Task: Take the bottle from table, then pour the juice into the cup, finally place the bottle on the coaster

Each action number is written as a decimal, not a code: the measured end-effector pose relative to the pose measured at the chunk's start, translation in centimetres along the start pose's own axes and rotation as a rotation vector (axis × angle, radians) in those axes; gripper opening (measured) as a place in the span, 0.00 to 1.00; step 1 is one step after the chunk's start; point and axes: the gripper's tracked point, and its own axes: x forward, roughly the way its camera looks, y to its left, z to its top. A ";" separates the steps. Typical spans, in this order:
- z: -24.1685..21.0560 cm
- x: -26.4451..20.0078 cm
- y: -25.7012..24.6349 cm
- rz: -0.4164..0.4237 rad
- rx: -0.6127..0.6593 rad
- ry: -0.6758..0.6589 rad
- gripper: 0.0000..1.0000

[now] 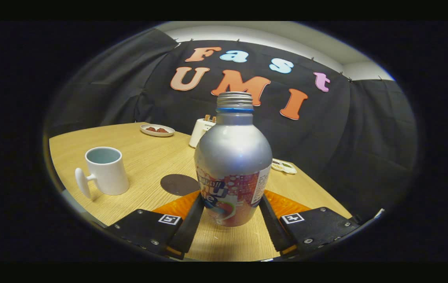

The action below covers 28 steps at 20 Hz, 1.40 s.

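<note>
The gripper (230, 214) is clenched on the bottle (232, 165), upright between its fingers. The cup (105, 171) and coaster (179, 184) sit on the surface (145, 153) nearby.

Cloth-walled booth (129, 90) with wooden table (149, 157).

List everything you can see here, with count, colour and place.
bottle: one, silver with a colourful label, upright between the fingers
cup: one, white, left of the bottle on the table
coaster: one, dark brown, flat between cup and bottle
plate: one, white with brown bits, far side of the table
white holder: one, behind the bottle
small tray: one, pale, right of the bottle
table: one, light wood
gripper: one, black fingers pressing both sides of the bottle
</note>
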 end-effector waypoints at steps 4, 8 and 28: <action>1.3 -0.2 2.2 -0.015 -0.164 -0.005 0.78; 3.1 -0.5 3.8 -0.057 -0.363 -0.045 0.78; 6.9 -0.6 4.5 -0.264 -1.045 -0.136 0.77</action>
